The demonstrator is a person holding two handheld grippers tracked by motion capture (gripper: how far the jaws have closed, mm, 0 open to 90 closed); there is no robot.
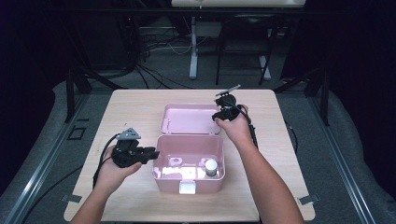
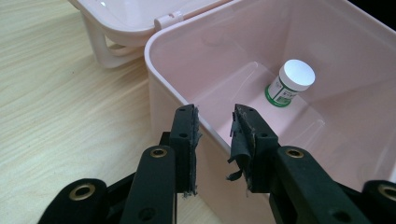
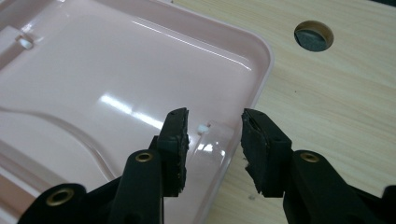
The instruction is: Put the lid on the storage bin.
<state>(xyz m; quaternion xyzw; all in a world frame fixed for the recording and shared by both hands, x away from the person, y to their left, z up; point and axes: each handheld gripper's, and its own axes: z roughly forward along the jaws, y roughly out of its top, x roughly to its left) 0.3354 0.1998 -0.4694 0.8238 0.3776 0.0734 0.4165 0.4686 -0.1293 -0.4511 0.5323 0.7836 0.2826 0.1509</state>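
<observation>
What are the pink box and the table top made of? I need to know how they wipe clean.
The pink box looks like glossy moulded plastic: bright light streaks on its lid, rounded corners, slightly translucent walls. The table top shows pale wood grain with a matte finish; whether solid wood or laminate is unclear.

The high view looks forward and down on the whole table (image 1: 140, 100) from above its near edge. Each gripper view sits very close: left faces the pink box (image 2: 187, 100), right its open lid (image 3: 140, 56); all share this box.
</observation>
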